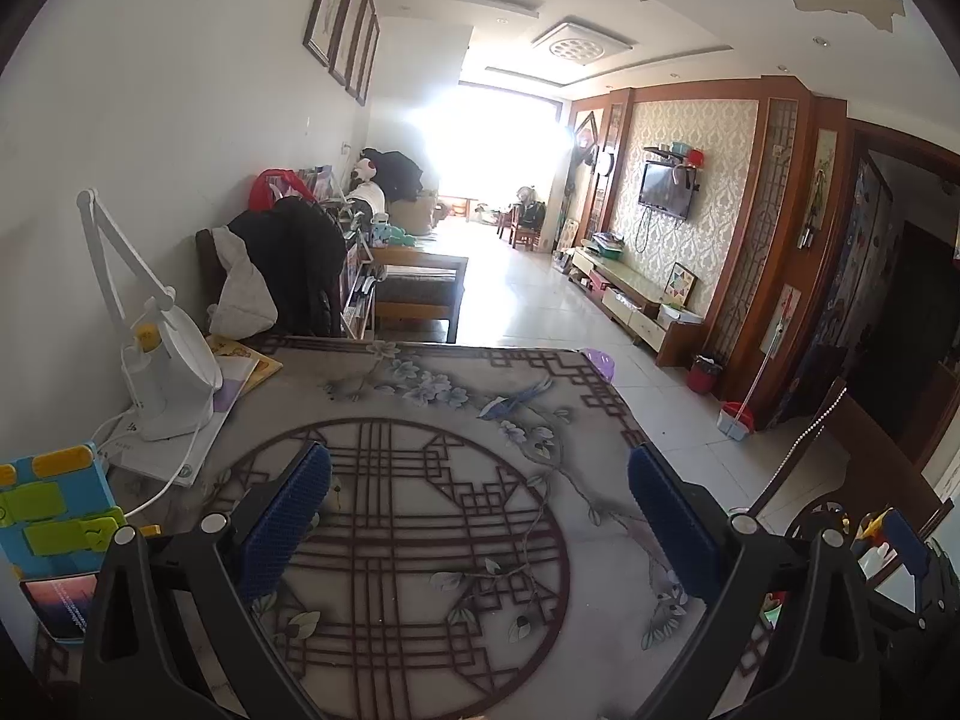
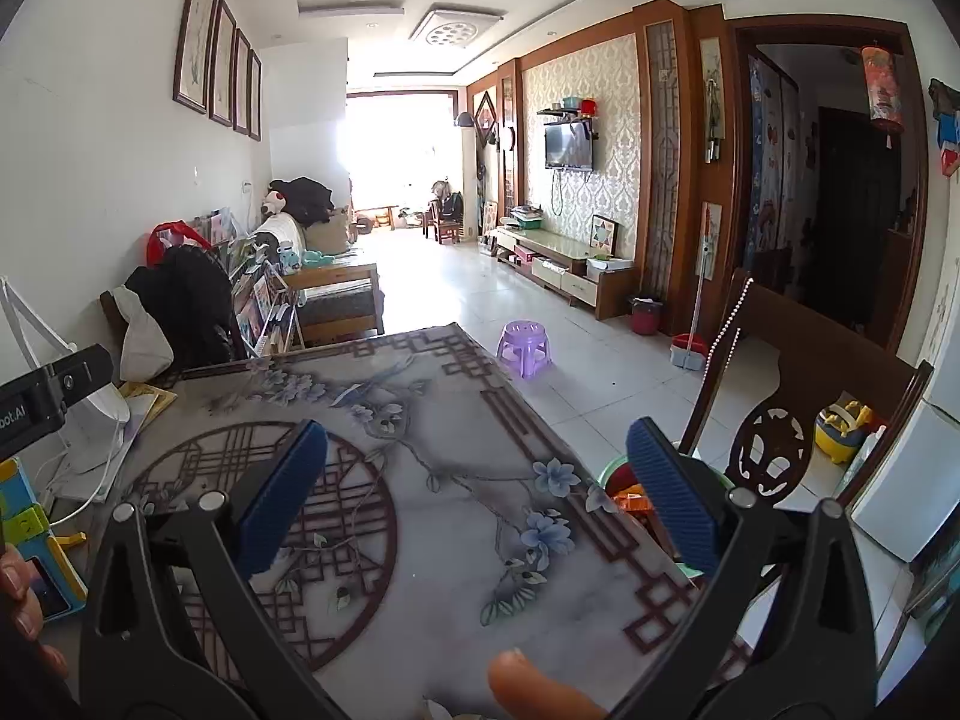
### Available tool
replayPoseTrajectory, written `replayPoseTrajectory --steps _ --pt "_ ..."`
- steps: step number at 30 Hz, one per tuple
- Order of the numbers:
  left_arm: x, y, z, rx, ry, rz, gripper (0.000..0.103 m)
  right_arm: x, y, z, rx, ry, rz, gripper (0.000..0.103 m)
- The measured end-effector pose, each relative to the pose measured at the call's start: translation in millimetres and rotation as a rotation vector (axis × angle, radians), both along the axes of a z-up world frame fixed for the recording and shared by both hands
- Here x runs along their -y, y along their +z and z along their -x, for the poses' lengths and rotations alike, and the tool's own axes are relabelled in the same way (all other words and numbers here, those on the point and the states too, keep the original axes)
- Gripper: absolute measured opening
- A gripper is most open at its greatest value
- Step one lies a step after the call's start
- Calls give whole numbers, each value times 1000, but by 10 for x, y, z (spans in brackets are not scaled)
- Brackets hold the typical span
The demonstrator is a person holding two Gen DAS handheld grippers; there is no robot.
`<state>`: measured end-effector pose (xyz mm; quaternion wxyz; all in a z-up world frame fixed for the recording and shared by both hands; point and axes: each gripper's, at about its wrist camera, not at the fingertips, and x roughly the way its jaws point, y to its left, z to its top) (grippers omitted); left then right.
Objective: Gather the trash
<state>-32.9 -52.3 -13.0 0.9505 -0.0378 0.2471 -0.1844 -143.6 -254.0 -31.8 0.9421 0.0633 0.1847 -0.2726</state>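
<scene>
My left gripper (image 1: 479,474) is open and empty above the patterned table (image 1: 420,396). A small pale scrap (image 1: 333,499) lies on the table just beside its left finger, partly hidden. My right gripper (image 2: 477,456) is open and empty over the table's right half (image 2: 456,516). A green-rimmed bin (image 2: 624,474) with orange and red contents sits below the table's right edge, behind the right finger (image 2: 672,498). The left gripper's body (image 2: 48,396) shows at the left edge of the right wrist view.
A white desk lamp (image 1: 162,372), papers and a blue and yellow box (image 1: 54,504) crowd the table's left side. A dark wooden chair (image 2: 798,396) stands to the right. A purple stool (image 2: 525,348) and a red bin (image 2: 647,315) are on the floor.
</scene>
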Motion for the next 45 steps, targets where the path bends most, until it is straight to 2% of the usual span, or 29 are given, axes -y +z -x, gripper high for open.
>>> replayPoseTrajectory --steps 24,34,45 --pt "16 75 113 -2 -10 -27 95 -11 2 101 -1 5 -6 98" --pt "-31 -16 92 -65 12 -12 95 -7 3 173 -5 3 -9 98" --pt "55 -5 134 -39 -25 -35 95 11 -10 220 -5 -8 -13 99"
